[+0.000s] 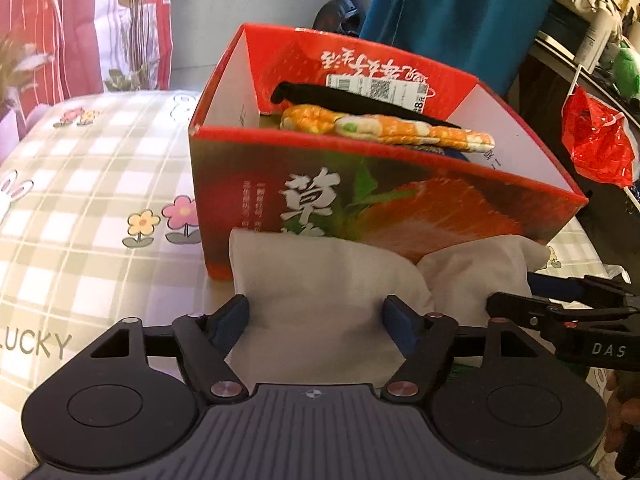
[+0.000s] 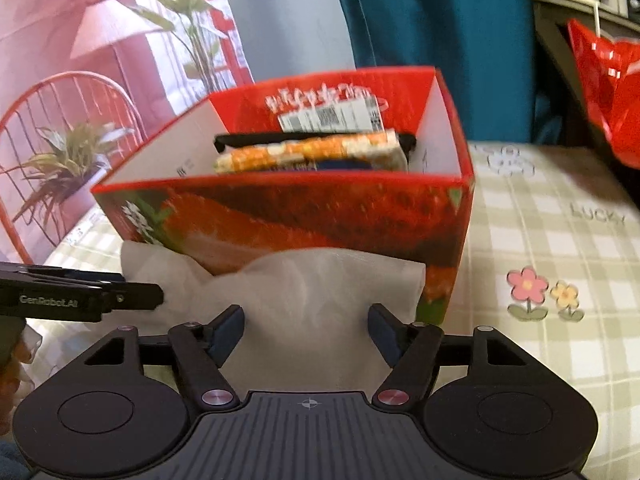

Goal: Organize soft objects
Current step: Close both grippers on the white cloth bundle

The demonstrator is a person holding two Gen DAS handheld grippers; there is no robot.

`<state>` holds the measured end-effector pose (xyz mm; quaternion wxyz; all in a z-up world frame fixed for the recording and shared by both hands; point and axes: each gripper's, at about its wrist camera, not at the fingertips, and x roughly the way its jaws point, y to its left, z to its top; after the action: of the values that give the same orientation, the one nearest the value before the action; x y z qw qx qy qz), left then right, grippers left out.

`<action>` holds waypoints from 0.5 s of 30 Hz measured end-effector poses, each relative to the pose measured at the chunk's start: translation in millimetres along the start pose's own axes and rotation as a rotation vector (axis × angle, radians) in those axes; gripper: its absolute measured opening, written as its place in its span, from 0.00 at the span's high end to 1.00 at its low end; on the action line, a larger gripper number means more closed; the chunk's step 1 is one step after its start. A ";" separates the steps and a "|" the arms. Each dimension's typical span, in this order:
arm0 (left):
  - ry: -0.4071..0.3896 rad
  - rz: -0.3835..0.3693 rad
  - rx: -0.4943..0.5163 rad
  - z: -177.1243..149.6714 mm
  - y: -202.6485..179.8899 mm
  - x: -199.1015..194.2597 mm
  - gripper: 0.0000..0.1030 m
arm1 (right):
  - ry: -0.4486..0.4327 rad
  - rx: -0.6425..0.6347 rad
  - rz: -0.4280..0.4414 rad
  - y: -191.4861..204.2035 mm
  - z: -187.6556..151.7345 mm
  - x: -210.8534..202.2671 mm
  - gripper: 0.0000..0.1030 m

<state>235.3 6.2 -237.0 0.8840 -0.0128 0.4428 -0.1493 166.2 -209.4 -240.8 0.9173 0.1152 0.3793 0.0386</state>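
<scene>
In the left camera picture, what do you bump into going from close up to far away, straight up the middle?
Left gripper → white soft cloth → red strawberry-print cardboard box → orange patterned soft item → black soft item → teal curtain.

left wrist cam: sits low behind the left gripper (image 1: 316,316), looks forward along its fingers, close up on the near wall of the red box (image 1: 384,196), sees over its rim.
right wrist cam: same deal behind the right gripper (image 2: 306,326), close and low, facing the box (image 2: 304,208) from further right.
shared: box, white cloth (image 1: 320,280) (image 2: 312,288), checked bedsheet (image 1: 80,200) (image 2: 560,232), teal curtain; each view catches the other gripper at its edge.
</scene>
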 end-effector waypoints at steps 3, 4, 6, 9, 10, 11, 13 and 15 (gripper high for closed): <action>0.015 -0.028 -0.034 -3.2 6.6 5.6 0.24 | 0.024 0.010 0.005 -3.1 -2.2 10.3 0.36; 0.019 -0.036 -0.044 -4.0 8.6 7.4 0.24 | 0.030 0.010 0.005 -3.6 -2.6 13.6 0.36; 0.024 -0.052 -0.059 -6.1 11.0 10.8 0.24 | 0.039 0.016 0.008 -5.0 -4.3 18.8 0.36; 0.028 -0.070 -0.075 -9.2 14.9 16.0 0.23 | 0.050 0.023 0.015 -6.7 -6.0 25.4 0.36; 0.028 -0.075 -0.081 -9.9 16.0 17.8 0.23 | 0.054 0.025 0.017 -7.7 -6.6 27.6 0.36; 0.028 -0.081 -0.085 -11.1 17.3 18.8 0.22 | 0.057 0.029 0.019 -8.7 -7.4 29.6 0.36; 0.030 -0.088 -0.089 -12.2 19.8 21.9 0.21 | 0.063 0.042 0.025 -11.8 -7.7 33.0 0.36; 0.035 -0.097 -0.094 -12.2 21.1 24.8 0.21 | 0.066 0.052 0.030 -13.9 -8.5 35.6 0.36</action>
<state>245.0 20.8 -267.0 0.8664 -0.0732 0.4635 -0.1711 185.2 -215.7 -274.5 0.9003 0.1433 0.4083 0.0463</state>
